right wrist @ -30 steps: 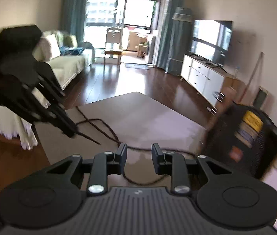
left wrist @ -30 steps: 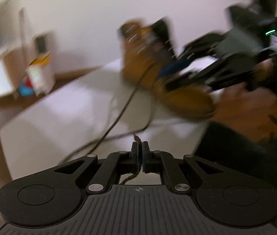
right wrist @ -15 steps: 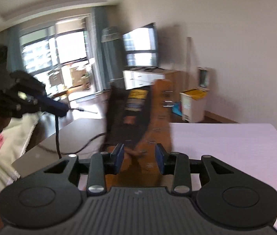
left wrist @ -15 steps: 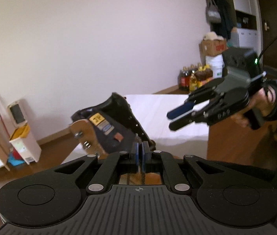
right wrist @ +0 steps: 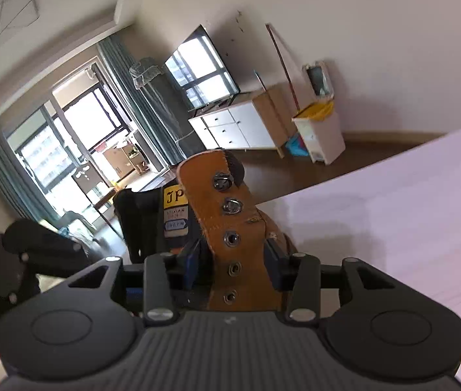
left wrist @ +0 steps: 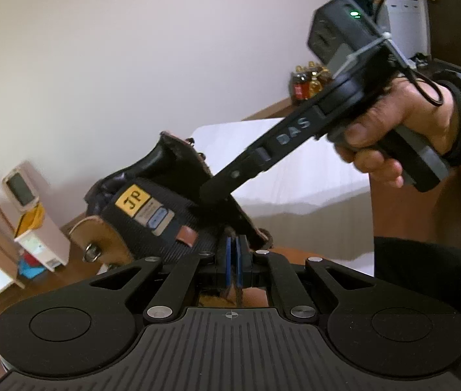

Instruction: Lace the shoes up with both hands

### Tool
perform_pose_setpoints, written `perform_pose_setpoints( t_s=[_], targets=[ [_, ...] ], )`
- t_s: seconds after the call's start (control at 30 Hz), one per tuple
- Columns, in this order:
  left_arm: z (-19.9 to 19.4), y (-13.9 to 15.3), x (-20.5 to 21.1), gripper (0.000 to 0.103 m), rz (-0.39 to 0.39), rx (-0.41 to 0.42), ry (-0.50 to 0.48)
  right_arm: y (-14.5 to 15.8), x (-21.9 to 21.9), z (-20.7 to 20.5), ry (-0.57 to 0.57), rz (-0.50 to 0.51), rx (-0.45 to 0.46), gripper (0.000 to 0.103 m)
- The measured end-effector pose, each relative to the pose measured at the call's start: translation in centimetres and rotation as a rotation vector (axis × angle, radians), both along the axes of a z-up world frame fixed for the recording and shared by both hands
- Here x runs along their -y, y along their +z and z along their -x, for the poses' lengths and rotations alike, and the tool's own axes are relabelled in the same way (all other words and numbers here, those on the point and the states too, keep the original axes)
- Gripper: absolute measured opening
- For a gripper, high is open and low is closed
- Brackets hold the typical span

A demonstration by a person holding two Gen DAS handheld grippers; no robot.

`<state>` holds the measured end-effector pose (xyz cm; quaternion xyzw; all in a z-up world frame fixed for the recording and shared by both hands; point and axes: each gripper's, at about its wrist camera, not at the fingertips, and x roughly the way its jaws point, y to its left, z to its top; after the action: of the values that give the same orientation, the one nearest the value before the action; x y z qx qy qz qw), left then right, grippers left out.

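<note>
Keep the lace taut in your left tool (left wrist: 234, 254) just in front of the boot (right wrist: 227, 228), which stands on the white bench (right wrist: 393, 215); its jaws are pinched tight on what looks like that lace. Your right tool (right wrist: 233, 260) has just been opening, its half-spread jaws straddling the tan eyelet flap (right wrist: 220, 215); whether they touch it I cannot tell.

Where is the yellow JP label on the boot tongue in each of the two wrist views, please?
Left wrist view: the yellow JP label sits left of centre, on the black tongue, left of the right gripper.
Right wrist view: the label sits slightly left of centre, just left of the tan eyelet flap.
Shared landmark: the white bin with the yellow liner by the wall.
</note>
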<state>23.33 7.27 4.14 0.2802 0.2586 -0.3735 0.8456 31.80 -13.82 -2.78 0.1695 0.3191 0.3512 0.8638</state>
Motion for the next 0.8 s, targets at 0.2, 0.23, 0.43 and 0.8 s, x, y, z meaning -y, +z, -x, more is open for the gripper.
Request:
perform_pose_setpoints(
  t_s=[0.2, 0.23, 0.43, 0.8],
  targets=[
    [-0.9, -0.3, 0.3, 0.003, -0.014, -0.019, -0.052, -0.8, 1.5, -0.6, 0.047, -0.046, -0.033, 0.024],
    [-1.0, -0.3, 0.3, 0.003, -0.014, -0.024, -0.062, -0.8, 1.7, -0.6, 0.050, -0.051, -0.035, 0.022],
    [-1.8, -0.2, 0.0, 0.003, 0.013, -0.067, -0.117, -1.1, 2.8, -0.3, 0.062, -0.074, -0.039, 0.019],
    [-3.5, -0.7, 0.7, 0.008, -0.077, -0.097, -0.050, -0.5, 2.3, 0.0, 0.065, -0.080, -0.032, 0.019]
  ],
)
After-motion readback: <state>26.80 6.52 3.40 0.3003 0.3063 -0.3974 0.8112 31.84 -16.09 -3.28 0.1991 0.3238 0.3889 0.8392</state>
